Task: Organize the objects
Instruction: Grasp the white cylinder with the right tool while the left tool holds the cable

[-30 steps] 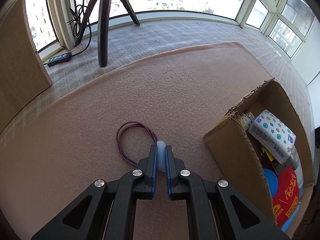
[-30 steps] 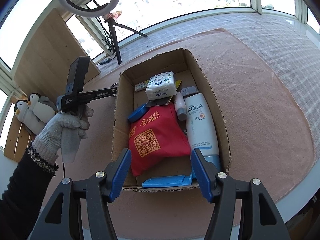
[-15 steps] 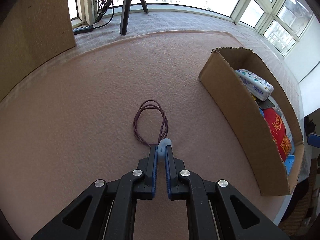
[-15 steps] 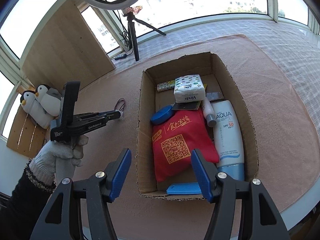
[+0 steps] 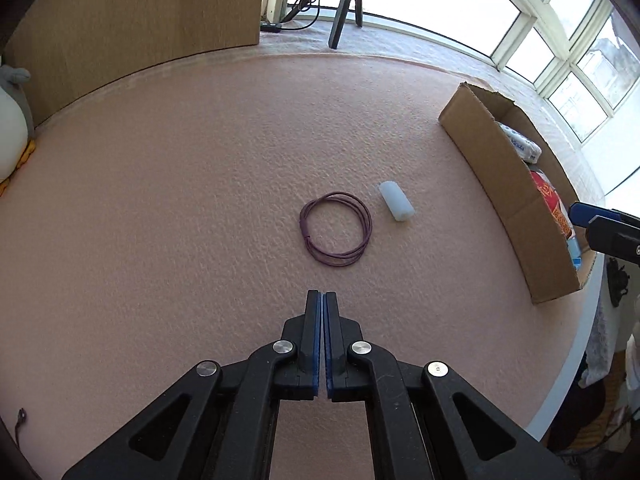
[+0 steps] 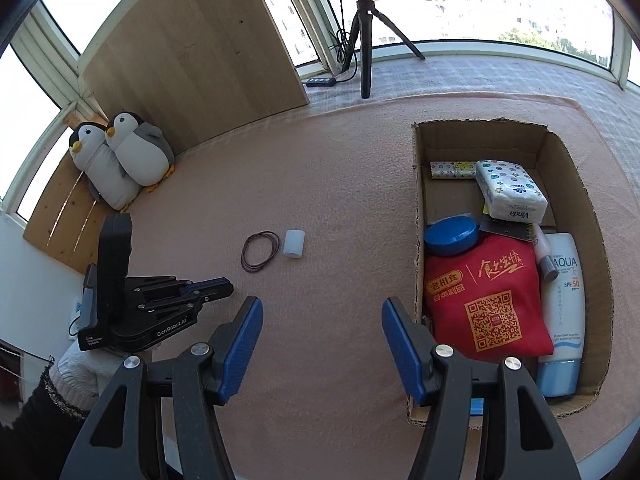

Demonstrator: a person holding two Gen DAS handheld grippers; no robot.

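Observation:
A small white translucent cylinder (image 5: 396, 201) lies on the pink mat beside a coil of purple cord (image 5: 336, 234); both also show in the right wrist view, the cylinder (image 6: 294, 243) to the right of the cord (image 6: 260, 251). My left gripper (image 5: 322, 300) is shut and empty, pulled back short of the cord. My right gripper (image 6: 322, 320) is open and empty, above the mat left of the cardboard box (image 6: 418, 184). The box holds a red pouch (image 6: 486, 296), a sunscreen tube (image 6: 562, 312), a tissue pack (image 6: 510, 194) and a blue lid (image 6: 452, 235).
Two plush penguins (image 6: 120, 156) sit at the mat's far left against a wooden board (image 6: 192, 56). A tripod (image 6: 366, 40) and a power strip (image 6: 320, 81) stand by the window. The box also shows at the right in the left wrist view (image 5: 504, 184).
The left gripper let go of the white cylinder, which now lies beside the cord, and drew back shut. The right gripper swung left, away from over the box.

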